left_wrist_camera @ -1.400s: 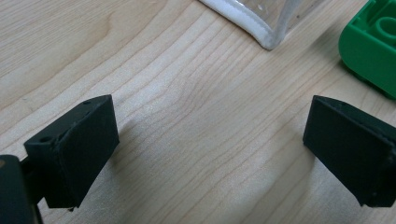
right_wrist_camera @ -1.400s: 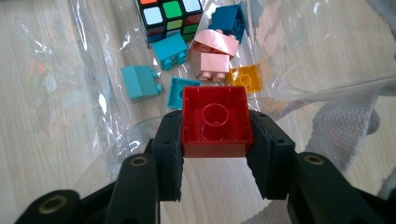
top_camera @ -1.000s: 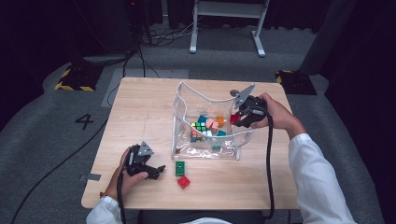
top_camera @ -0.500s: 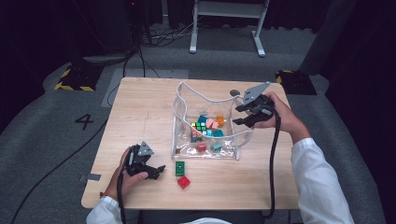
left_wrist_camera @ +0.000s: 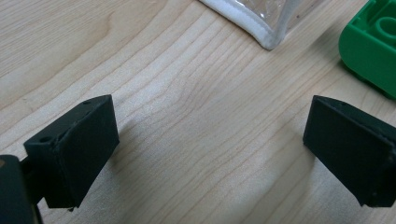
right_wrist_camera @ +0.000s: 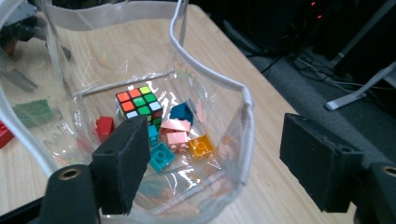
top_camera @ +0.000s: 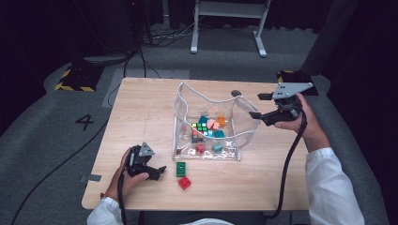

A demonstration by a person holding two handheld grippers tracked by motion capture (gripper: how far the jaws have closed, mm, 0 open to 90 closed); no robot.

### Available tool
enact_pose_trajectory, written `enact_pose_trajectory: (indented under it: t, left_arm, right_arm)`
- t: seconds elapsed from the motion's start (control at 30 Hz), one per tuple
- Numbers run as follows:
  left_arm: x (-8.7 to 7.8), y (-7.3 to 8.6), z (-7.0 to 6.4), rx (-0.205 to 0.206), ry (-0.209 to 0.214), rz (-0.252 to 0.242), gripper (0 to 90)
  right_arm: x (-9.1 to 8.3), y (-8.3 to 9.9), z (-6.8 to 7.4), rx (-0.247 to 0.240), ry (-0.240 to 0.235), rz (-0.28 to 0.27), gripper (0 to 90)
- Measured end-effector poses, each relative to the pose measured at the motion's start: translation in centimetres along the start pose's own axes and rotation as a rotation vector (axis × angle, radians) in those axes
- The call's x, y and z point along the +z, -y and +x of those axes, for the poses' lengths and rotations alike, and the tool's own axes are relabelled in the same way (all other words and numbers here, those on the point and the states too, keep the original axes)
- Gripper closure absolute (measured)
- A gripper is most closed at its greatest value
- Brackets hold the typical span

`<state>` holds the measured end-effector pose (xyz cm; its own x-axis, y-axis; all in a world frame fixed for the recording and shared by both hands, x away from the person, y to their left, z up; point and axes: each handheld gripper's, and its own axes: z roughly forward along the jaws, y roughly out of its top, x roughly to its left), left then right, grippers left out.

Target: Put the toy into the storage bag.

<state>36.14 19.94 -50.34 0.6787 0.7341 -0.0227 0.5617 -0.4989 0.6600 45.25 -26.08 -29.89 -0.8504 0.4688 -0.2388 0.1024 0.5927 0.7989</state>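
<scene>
— Claw status?
— Right claw (top_camera: pixel 259 106) gapes wide, empty, at the clear bag's (top_camera: pixel 244 123) right rim. Left claw (top_camera: pixel 159 172) is wide too, resting on the surface (top_camera: pixel 141 117) left of the green brick (top_camera: pixel 181 168).
— Bag contents?
— Puzzle cube (right_wrist_camera: pixel 139 104) and coloured bricks.

**Clear pouch standing open, two bricks lying loose outside**

The clear plastic pouch (top_camera: pixel 209 126) is sitting upright mid-table, its white-trimmed mouth gaping wide, holding a scrambled puzzle cube (right_wrist_camera: pixel 139 105) plus red, teal, pink, blue and orange bricks. At its six o'clock, the green brick (top_camera: pixel 181 168) is lying flat, the red brick (top_camera: pixel 184 183) just beyond it.
</scene>
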Motion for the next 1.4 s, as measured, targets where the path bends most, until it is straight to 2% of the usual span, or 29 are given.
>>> enact_pose_trajectory:
  t: [0.1,0.13,0.27,0.5,0.53,0.67,0.8,0.97,1.17,1.23,1.37,1.4]
  left_arm:
    - [0.0,0.0,0.0,0.0,0.0,0.0,3.5]
    - [0.0,0.0,0.0,0.0,0.0,0.0,3.5]
    - [0.0,0.0,0.0,0.0,0.0,0.0,3.5]
    - [0.0,0.0,0.0,0.0,-0.001,0.0,3.5]
    - [0.0,0.0,0.0,0.0,0.0,0.0,3.5]
    - [0.0,0.0,0.0,0.0,-0.001,0.0,3.5]
    - [0.0,0.0,0.0,0.0,-0.001,0.0,3.5]
    - [0.0,0.0,0.0,0.0,-0.001,0.0,3.5]
    - [0.0,0.0,0.0,0.0,-0.002,-0.001,3.5]
    - [0.0,0.0,0.0,0.0,-0.002,0.0,3.5]
    - [0.0,0.0,0.0,0.001,-0.002,-0.001,3.5]
    - [0.0,0.0,0.0,0.001,-0.002,-0.001,3.5]
  right_arm:
    - [-1.2,0.9,0.0,0.031,0.011,-0.023,24.3]
    - [-1.4,1.2,0.0,0.022,0.016,-0.036,24.1]
    - [-2.2,2.6,0.3,0.031,0.053,-0.031,24.0]
    - [-2.9,5.5,1.3,0.054,0.062,-0.028,24.2]
    - [-2.8,6.2,1.7,0.073,0.051,-0.033,24.8]
    - [-2.2,8.1,3.0,0.079,0.03,-0.025,25.0]
    - [-1.1,10.4,4.9,0.099,-0.01,-0.02,25.4]
    - [0.4,12.5,6.7,0.132,-0.068,-0.022,26.2]
    - [2.3,14.2,9.0,0.134,-0.119,0.014,27.1]
    - [3.0,14.7,9.7,0.137,-0.149,0.022,27.3]
    - [4.5,15.3,11.2,0.143,-0.181,0.064,27.6]
    - [4.9,15.4,11.5,0.126,-0.187,0.073,27.7]
